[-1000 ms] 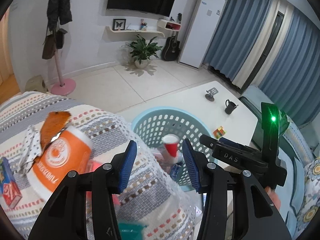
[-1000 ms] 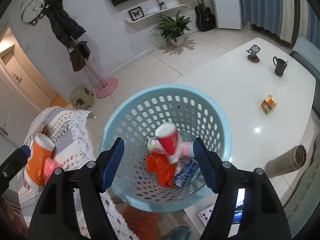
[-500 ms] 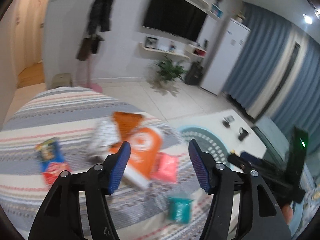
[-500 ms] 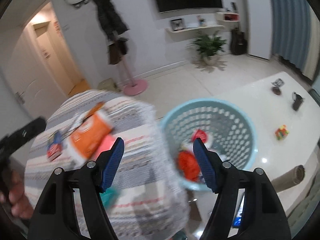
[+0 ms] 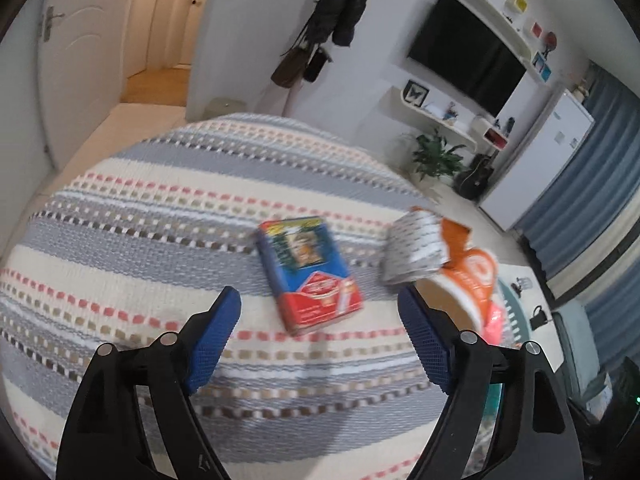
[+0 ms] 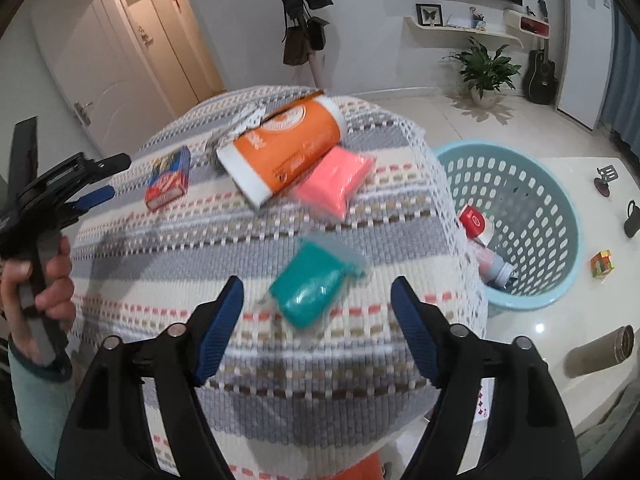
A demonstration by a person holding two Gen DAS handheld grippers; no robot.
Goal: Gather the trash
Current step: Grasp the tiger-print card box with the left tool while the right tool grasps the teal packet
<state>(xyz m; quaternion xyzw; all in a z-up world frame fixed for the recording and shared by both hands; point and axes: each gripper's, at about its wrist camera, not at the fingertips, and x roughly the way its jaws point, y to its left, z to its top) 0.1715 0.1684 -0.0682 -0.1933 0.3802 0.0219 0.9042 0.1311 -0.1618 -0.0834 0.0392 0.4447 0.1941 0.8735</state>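
Note:
Trash lies on a striped blanket (image 5: 160, 220). A blue and red box (image 5: 308, 272) sits just beyond my left gripper (image 5: 320, 320), whose jaws are opening with nothing between them. Right of the box lie a crumpled white wrapper (image 5: 414, 252) and an orange cup (image 5: 468, 276). In the right wrist view my right gripper (image 6: 316, 304) is opening over a teal packet (image 6: 312, 286), its pads clear of the packet. Beyond the packet lie a pink packet (image 6: 336, 184), the orange cup (image 6: 284, 148) and the box (image 6: 168, 178). The light blue basket (image 6: 556, 216) at right holds a red cup (image 6: 474, 220).
A person's hand (image 6: 40, 276) grips the left gripper's handle at the left edge. On the white table (image 6: 560, 320) lie a colour cube (image 6: 602, 263), a metal flask (image 6: 600, 350) and a black mug (image 6: 632, 220). A coat stand, plant and guitar stand by the far wall.
Both grippers swung left from over the basket to over the blanket. The left jaws spread much wider and now face the box; the right jaws now face the teal packet.

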